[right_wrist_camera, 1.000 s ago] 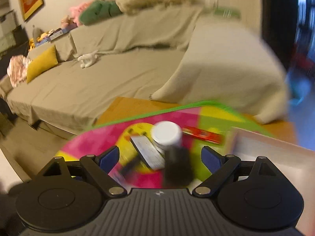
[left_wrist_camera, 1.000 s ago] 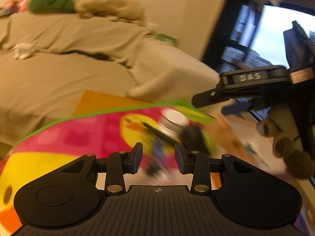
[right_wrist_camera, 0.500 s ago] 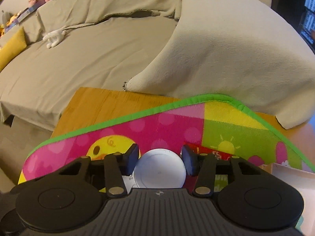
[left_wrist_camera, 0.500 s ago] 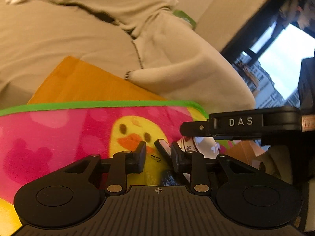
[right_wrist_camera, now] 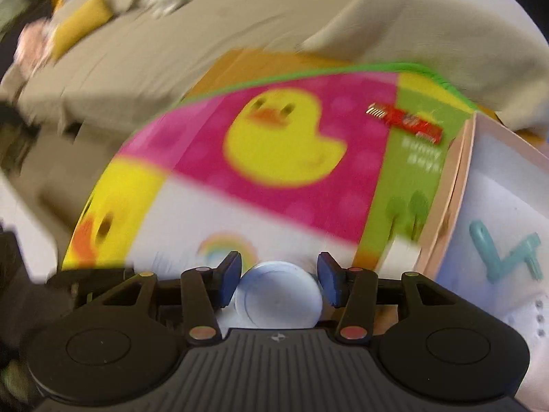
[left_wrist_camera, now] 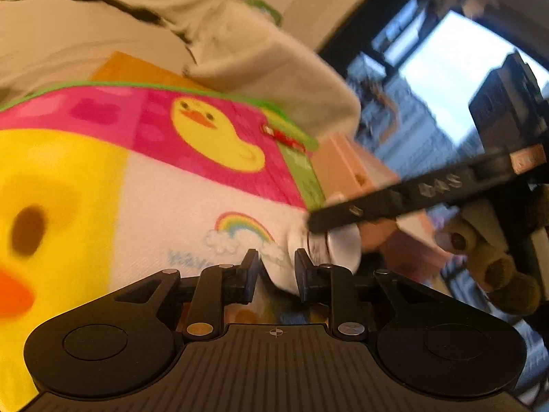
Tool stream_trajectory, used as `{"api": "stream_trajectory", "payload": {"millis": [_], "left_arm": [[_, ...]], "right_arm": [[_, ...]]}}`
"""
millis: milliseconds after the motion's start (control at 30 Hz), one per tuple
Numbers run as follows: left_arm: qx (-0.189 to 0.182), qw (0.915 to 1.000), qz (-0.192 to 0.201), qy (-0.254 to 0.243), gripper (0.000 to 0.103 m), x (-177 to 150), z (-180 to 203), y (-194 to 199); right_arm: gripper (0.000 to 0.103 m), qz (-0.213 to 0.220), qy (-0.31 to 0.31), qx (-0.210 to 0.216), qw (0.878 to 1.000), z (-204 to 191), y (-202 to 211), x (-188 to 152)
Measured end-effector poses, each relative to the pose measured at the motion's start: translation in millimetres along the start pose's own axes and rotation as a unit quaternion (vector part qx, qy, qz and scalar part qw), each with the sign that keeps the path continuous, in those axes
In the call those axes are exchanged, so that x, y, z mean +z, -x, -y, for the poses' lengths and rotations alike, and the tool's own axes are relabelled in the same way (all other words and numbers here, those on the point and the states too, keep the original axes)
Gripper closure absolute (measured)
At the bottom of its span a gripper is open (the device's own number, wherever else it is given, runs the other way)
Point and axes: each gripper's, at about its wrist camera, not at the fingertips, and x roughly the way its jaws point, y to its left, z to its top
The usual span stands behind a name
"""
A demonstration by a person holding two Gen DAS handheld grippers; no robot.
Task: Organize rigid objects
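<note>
A white-lidded jar [right_wrist_camera: 279,297] sits between the blue pads of my right gripper [right_wrist_camera: 279,276]. The pads touch its sides, and the jaws are opening slightly. In the left wrist view the same jar [left_wrist_camera: 339,247] hangs above the mat under the right gripper's black finger [left_wrist_camera: 394,199]. My left gripper [left_wrist_camera: 276,271] is shut on a small pack [left_wrist_camera: 274,309]. The pack shows only as a blurred colourful patch low between the fingers. A red pack [right_wrist_camera: 408,122] lies on the duck-print play mat [right_wrist_camera: 291,206].
A pink box [right_wrist_camera: 463,189] with a white inside stands at the mat's right edge, with turquoise clips [right_wrist_camera: 487,254] in it. The mat covers a wooden table [right_wrist_camera: 240,60]. A sofa under a beige cover [right_wrist_camera: 154,55] runs behind it. Both views are motion-blurred.
My right gripper closed from wide open around the white jar. My left gripper narrowed to shut on the pack. Both have since swung away from the duck patch, toward the pink box.
</note>
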Motion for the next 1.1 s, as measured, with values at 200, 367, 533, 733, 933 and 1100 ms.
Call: {"api": "stream_trajectory", "payload": {"millis": [200, 367, 533, 733, 933, 1100], "left_arm": [[0.004, 0.9967, 0.056, 0.059, 0.077, -0.7, -22.1, 8.0], [-0.007, 0.9972, 0.050, 0.056, 0.077, 1.3, -21.9, 4.2], [-0.026, 0.9966, 0.058, 0.053, 0.077, 0.1, -20.7, 6.6], [-0.035, 0.9946, 0.070, 0.067, 0.077, 0.4, -25.7, 10.9], [-0.028, 0.9937, 0.085, 0.068, 0.077, 0.8, -26.4, 17.1], [-0.017, 0.9941, 0.088, 0.061, 0.077, 1.2, -25.6, 17.5]], "right_arm": [[0.025, 0.082, -0.003, -0.087, 0.993, 14.7, 21.4, 46.9], [0.025, 0.068, -0.107, -0.142, 0.982, 64.5, -31.9, 118.0], [0.063, 0.056, -0.118, -0.181, 0.975, 85.3, -77.1, 145.9], [0.067, 0.026, -0.122, -0.144, 0.982, 92.6, -82.7, 131.4], [0.071, -0.025, -0.057, -0.119, 0.991, 52.5, -62.0, 72.2], [0.073, -0.039, -0.039, -0.093, 0.994, 21.1, -41.6, 21.4]]}}
